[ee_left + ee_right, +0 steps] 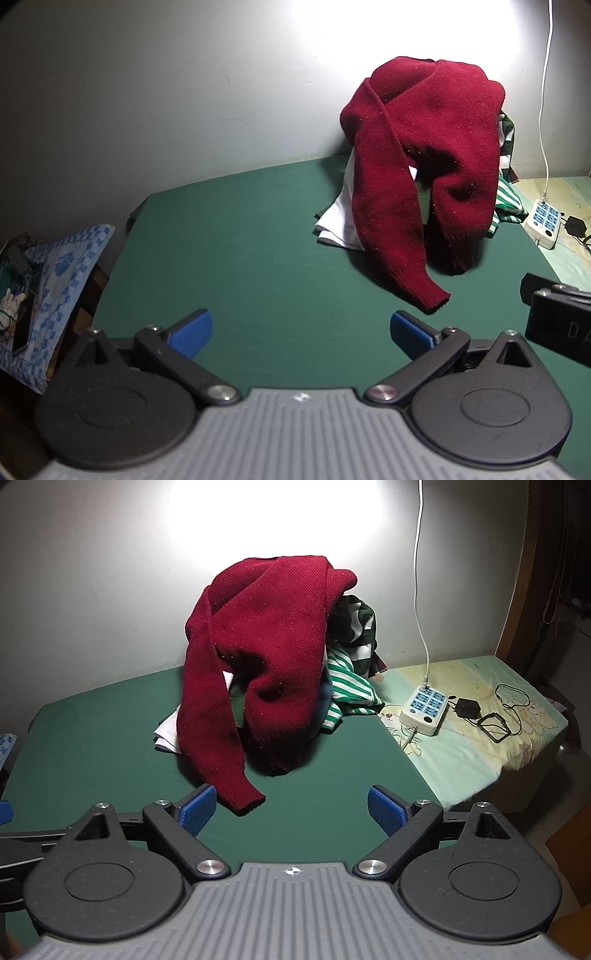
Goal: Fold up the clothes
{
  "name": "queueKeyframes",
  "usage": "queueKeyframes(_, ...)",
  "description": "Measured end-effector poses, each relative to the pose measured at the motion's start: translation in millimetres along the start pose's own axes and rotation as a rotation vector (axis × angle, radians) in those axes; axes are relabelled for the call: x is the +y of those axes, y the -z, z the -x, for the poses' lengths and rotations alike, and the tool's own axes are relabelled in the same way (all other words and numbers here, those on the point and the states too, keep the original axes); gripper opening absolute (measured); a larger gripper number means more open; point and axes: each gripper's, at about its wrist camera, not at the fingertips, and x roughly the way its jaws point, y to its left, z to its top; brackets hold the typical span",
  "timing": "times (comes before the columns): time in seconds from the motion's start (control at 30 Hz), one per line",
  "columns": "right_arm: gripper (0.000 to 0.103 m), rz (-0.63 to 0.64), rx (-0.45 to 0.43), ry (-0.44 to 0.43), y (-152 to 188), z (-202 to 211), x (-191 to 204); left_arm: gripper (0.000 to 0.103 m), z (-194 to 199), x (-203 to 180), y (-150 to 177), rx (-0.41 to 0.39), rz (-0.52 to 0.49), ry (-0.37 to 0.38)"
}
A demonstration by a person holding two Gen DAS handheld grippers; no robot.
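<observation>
A dark red knit sweater (424, 155) (266, 646) is draped over a pile of clothes on a green cloth (258, 251) (110, 738) against the wall. One sleeve (417, 280) (236, 786) trails toward me on the cloth. White cloth (341, 214) and green-and-white striped clothes (351, 686) show under the sweater. My left gripper (301, 334) is open and empty above the cloth, in front of the pile. My right gripper (291, 810) is open and empty; its left pad (197, 810) is close to the sleeve cuff.
A white power strip (424, 709) (543, 221) with a cord and a black adapter (468, 708) lie on a pale patterned sheet (461, 753) to the right. A blue patterned cushion (62, 280) with small items sits left. The right gripper's body (557, 317) shows in the left view.
</observation>
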Motion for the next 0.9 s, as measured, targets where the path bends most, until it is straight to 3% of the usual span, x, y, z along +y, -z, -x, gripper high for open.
queueKeyframes(0.27, 0.09, -0.007, -0.022, 0.006, -26, -30, -33, 0.103, -30, -27, -22, -0.012, -0.057, 0.016)
queueKeyframes(0.5, 0.087, 0.005, -0.069, -0.002, -69, -69, -58, 0.103, -88, -54, -49, 0.025, -0.075, 0.078)
queueKeyframes(0.57, 0.084, 0.023, -0.086, -0.009, -87, -84, -59, 0.102, -107, -64, -62, 0.041, -0.079, 0.089)
queueKeyframes(0.63, 0.073, 0.042, -0.101, -0.02, -106, -98, -60, 0.102, -122, -72, -78, 0.043, -0.08, 0.091)
queueKeyframes(0.9, 0.071, 0.052, -0.164, -0.044, -180, -153, -40, 0.102, -173, -81, -158, 0.048, 0.019, 0.105)
